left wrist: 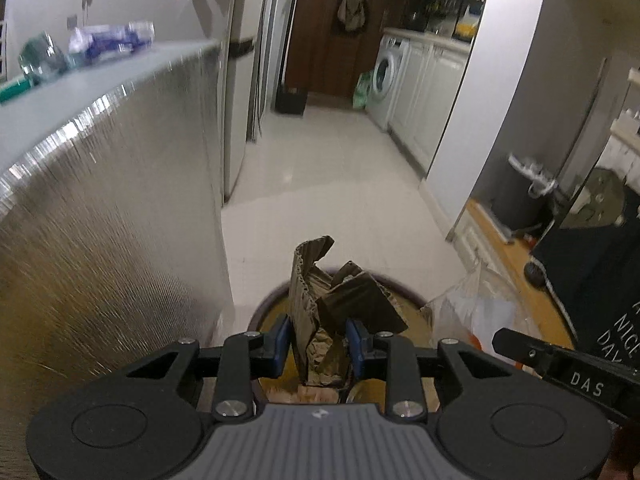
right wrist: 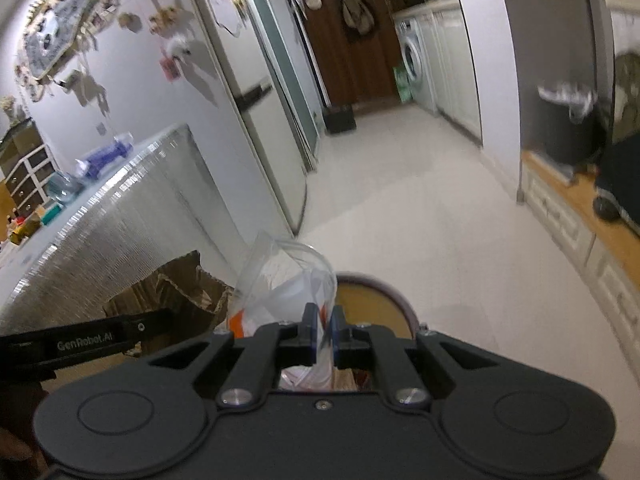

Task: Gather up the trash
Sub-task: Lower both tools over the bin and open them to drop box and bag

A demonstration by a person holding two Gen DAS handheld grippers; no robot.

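Note:
My left gripper is shut on a crumpled piece of brown cardboard, which sticks up between its blue pads. Below it stands a round bin with a dark rim and a tan inside. My right gripper is shut on a clear plastic bag with white and orange showing inside. The bag also appears at the right of the left wrist view, and the cardboard at the left of the right wrist view. Part of the bin's rim curves just beyond the right gripper.
A table draped in shiny silver cloth stands close on the left, with plastic bottles on top. A white tiled floor runs ahead toward a washing machine and a small black bin. A wooden ledge lies at the right.

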